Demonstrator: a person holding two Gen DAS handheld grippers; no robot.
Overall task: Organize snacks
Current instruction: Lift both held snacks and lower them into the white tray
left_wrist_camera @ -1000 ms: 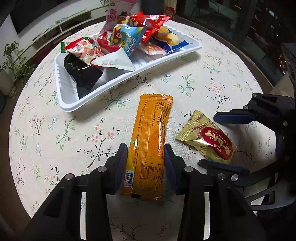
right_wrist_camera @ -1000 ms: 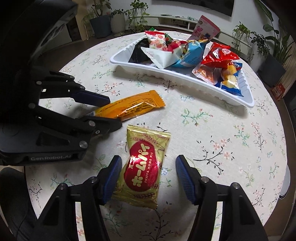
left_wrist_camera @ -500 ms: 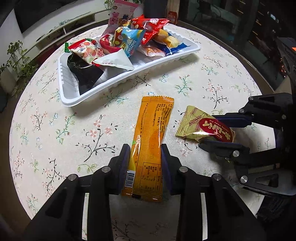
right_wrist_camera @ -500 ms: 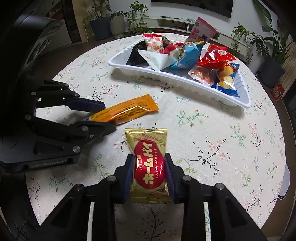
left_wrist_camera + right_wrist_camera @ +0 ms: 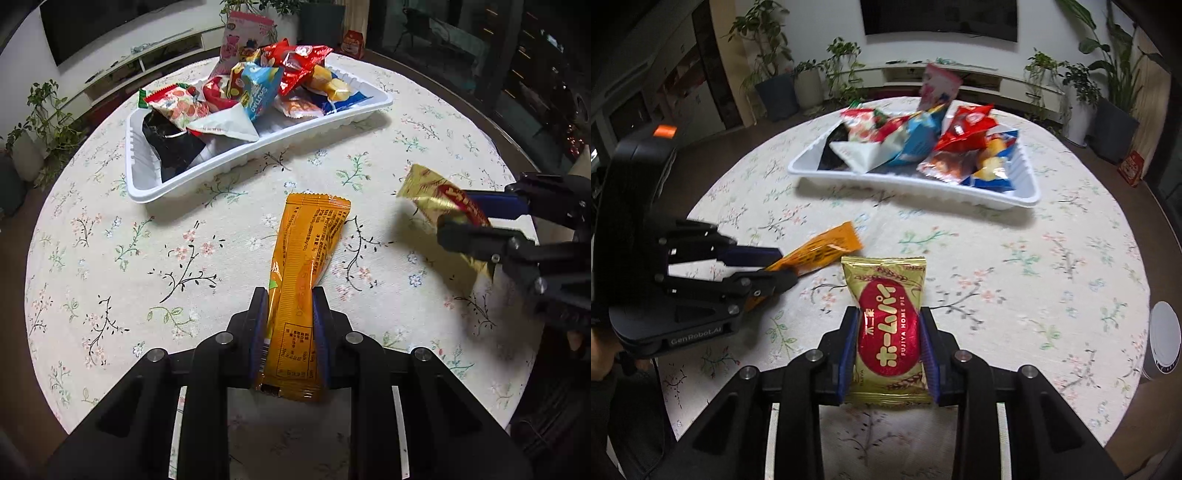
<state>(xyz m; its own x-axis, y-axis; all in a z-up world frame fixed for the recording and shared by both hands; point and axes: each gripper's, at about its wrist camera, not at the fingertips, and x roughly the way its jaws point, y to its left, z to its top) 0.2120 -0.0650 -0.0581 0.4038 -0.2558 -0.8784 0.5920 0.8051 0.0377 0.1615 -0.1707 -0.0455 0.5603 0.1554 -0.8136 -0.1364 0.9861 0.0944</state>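
My left gripper [image 5: 288, 299] is shut on a long orange snack packet [image 5: 306, 266] and holds it above the floral tablecloth; it also shows in the right wrist view [image 5: 820, 251]. My right gripper [image 5: 888, 317] is shut on a gold packet with a red oval label [image 5: 888, 325], lifted off the table; it shows at the right in the left wrist view [image 5: 439, 203]. A white tray [image 5: 258, 151] with several snack packets lies at the far side of the table, beyond both grippers; in the right wrist view the tray [image 5: 1030, 184] lies straight ahead.
The round table [image 5: 92, 258] has a flowered cloth. A pink bag [image 5: 243, 40] stands behind the tray. Potted plants [image 5: 846, 70] and a low TV shelf line the far wall. A white round object [image 5: 1163, 339] sits at the table's right edge.
Both grippers, shut on their packets since half a second ago, have lifted them off the table. The tray now looks farther below.
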